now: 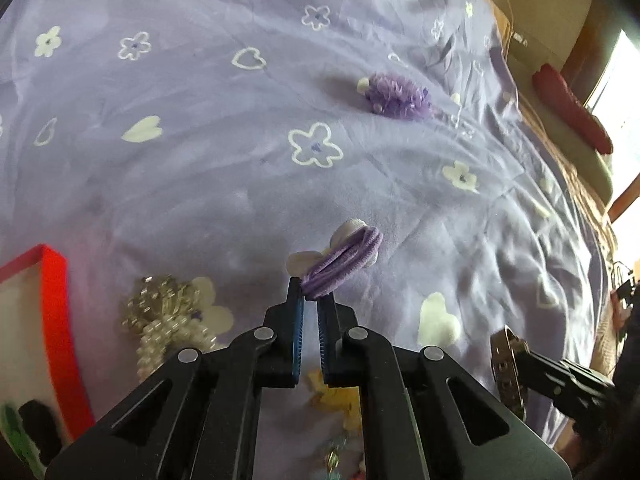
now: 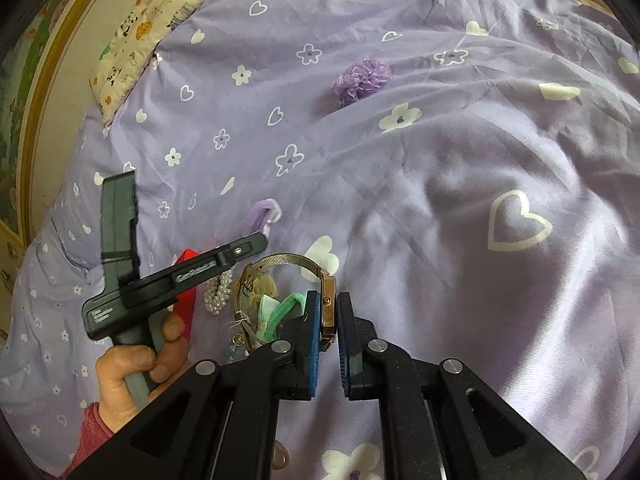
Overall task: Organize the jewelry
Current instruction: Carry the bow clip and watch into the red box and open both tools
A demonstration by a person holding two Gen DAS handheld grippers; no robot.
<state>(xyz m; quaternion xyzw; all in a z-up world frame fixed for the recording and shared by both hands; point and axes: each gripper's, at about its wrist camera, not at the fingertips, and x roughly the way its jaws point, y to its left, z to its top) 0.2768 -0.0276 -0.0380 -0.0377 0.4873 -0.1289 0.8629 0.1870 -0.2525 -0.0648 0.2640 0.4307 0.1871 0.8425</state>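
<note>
The left hand-held gripper (image 1: 311,298) is closed at its tips on one end of a lilac hair tie (image 1: 343,261), which is held clear above the bedsheet (image 1: 192,184). The right hand-held gripper (image 2: 329,312) is clamped on the case of a rose-gold wristwatch (image 2: 329,308), whose mesh strap arcs away to the left. For the step to go well, each piece is best carried low and slowly to the red-rimmed box (image 1: 56,320) (the strap may swing), and released only once it is fully over the opening. The hair tie is seen as a thick, ribbed, doubled elastic loop. Nearer the box, a pearl and crystal piece (image 1: 166,320) lies in a heap. Farther off, a frilly purple scrunchie (image 1: 398,98) rests alone on the sheet.
</note>
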